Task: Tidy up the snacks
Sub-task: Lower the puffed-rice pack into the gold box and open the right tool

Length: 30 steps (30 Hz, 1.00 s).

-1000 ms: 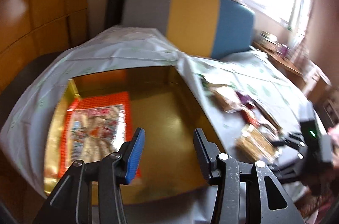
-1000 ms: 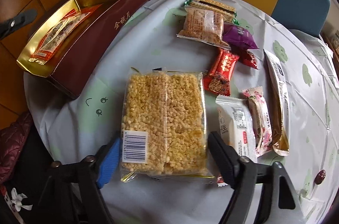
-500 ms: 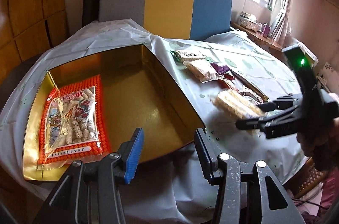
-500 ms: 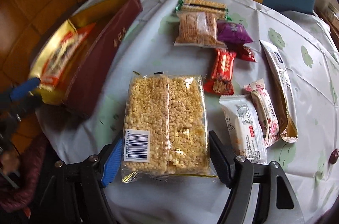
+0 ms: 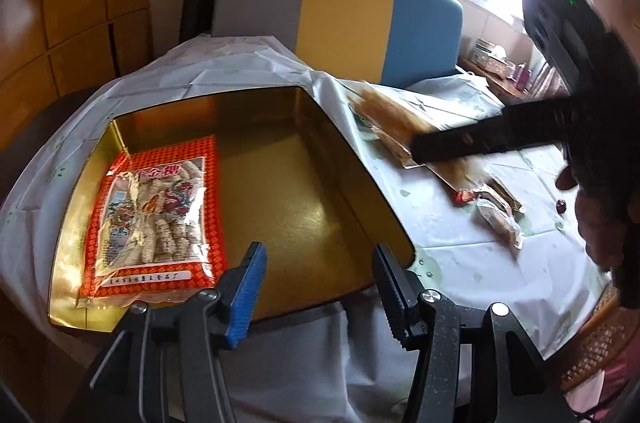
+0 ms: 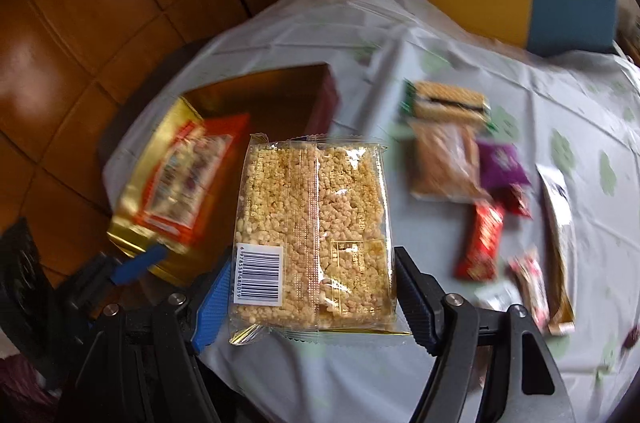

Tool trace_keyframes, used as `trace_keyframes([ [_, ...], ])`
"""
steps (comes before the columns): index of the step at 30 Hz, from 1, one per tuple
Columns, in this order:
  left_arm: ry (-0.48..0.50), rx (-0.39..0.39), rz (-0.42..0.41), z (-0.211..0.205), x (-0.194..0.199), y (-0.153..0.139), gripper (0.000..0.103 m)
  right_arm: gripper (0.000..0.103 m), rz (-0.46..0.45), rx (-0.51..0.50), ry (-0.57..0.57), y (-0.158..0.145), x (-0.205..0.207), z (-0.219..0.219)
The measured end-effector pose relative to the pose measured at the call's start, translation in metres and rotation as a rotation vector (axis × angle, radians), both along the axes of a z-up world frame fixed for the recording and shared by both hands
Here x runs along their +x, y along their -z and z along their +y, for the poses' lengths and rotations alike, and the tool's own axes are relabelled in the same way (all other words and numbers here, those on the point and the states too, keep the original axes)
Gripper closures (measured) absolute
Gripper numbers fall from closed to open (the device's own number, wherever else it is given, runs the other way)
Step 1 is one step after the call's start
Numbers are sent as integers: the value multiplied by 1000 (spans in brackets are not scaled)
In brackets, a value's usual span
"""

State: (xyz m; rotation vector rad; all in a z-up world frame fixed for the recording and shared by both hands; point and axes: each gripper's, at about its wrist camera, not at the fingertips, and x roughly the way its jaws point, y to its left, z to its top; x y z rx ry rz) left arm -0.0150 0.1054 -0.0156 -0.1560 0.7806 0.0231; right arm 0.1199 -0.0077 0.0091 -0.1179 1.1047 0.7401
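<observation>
Puffed-rice pack (image 6: 314,231), which lay flat on the tablecloth a second ago, now rides lifted between the fingers of the right gripper (image 6: 314,287), pinched at its barcode end, and sits in the centre of the right wrist view, partly over the near edge of the gold box (image 6: 132,223). That means the pick is done and the carry toward the box has begun.

Going left to right in the left wrist view: the red peanut-candy bag (image 5: 154,215) lies in the left part of the gold box's floor, so the bare gold floor right of it looks like the place for the rice pack. The left gripper (image 5: 318,287) hangs at the lower centre with its jaws spread and nothing between them, just in front of the box's near wall; it may crowd the approach if it stays there. At the right of the frame the right gripper comes in as a dark blurred bar with the pack on it, above the white tablecloth (image 5: 460,223).

In the right wrist view, right of the held pack, other snacks wait on the cloth: a wafer pack (image 6: 448,101), a brown cracker pack (image 6: 446,165), a purple packet (image 6: 502,165), a red candy wrapper (image 6: 482,243) and, blurred, what seems a long gold-edged bar (image 6: 558,243). The box's raised right wall is the one obstacle on the path.
</observation>
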Motion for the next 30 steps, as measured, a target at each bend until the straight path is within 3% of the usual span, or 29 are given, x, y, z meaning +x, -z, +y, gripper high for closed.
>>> trace_keyframes([
  [9, -53, -26, 19, 15, 3, 5, 47, 28, 25, -7, -64, -1, 24, 74],
  [18, -103, -49, 35, 28, 5, 9, 47, 26, -34, -63, -2, 13, 48, 125],
  [30, -98, -35, 38, 22, 5, 9, 47, 26, -105, -14, 19, 3, 35, 92],
])
